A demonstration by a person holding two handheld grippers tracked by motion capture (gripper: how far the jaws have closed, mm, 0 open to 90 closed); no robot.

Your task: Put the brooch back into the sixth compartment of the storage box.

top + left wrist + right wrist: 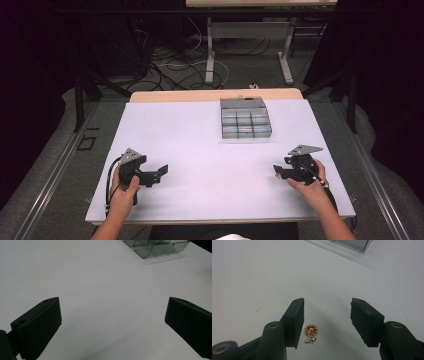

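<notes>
From above, my right gripper (278, 171) hovers low, well short of the compartment box (245, 117). Along its half-open, empty jaws, a gold flower charm (311, 333) lies between them, beside one pad: I judge pickup next, closing squarely. My left gripper (112, 322) gapes wide, empty.

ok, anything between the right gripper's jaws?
Yes: a small gold flower charm lies on the white table between them, near one jaw, in the right gripper view.

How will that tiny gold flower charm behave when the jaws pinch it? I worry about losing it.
The gold flower charm lies flat between the open jaws of the right gripper, so it probably won't roll. Being small and thin, it may slip or flick away. Its petals and stones look delicate, so grip gently.
</notes>
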